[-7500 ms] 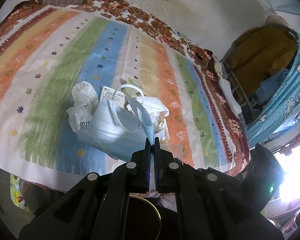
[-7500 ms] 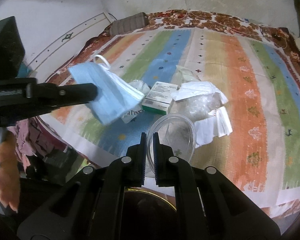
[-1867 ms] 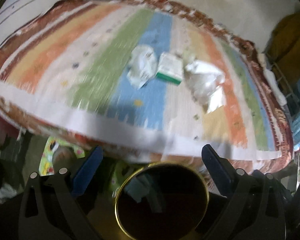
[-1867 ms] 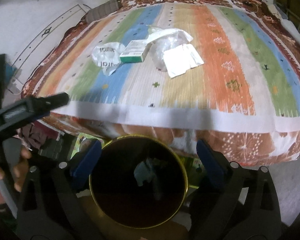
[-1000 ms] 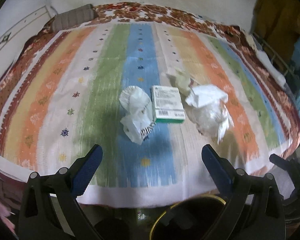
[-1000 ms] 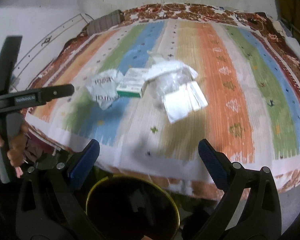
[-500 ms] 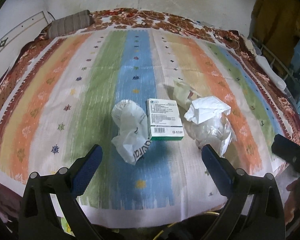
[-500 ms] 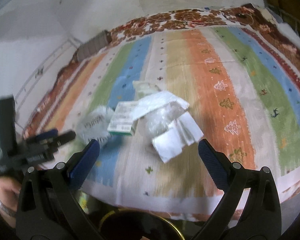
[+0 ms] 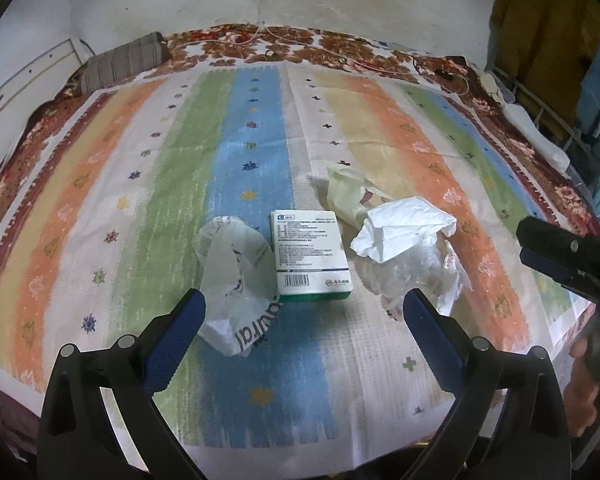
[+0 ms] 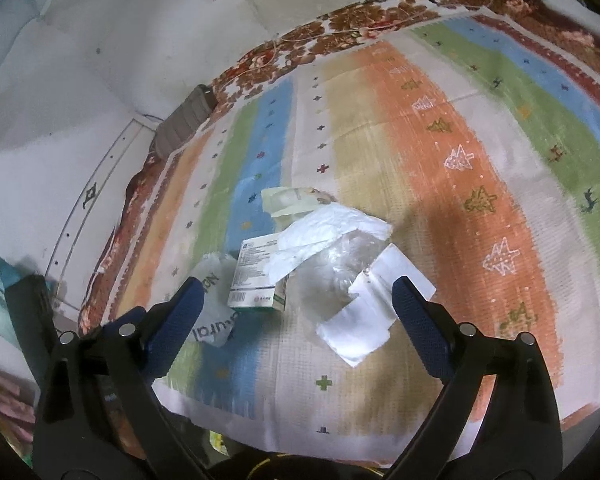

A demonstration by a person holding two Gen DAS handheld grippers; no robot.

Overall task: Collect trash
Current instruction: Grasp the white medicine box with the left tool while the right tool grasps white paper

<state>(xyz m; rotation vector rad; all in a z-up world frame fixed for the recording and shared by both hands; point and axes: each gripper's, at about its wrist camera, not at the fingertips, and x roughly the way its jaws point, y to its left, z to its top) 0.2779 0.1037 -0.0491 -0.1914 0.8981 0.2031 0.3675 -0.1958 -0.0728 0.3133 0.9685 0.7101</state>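
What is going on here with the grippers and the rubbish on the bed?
A person is collecting trash from a striped bedspread with two hand-held grippers. Both the left gripper and the right gripper are open and empty, hovering over the near edge of the bed. A plastic bag, a small box, crumpled paper and clear wrapping lie there, not yet picked up.

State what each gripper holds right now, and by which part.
Nothing. The left gripper and the right gripper are both open and empty above the bed.

left wrist: above near edge | right wrist: right, angled | shared: box (image 9: 310,256) (image 10: 256,276)
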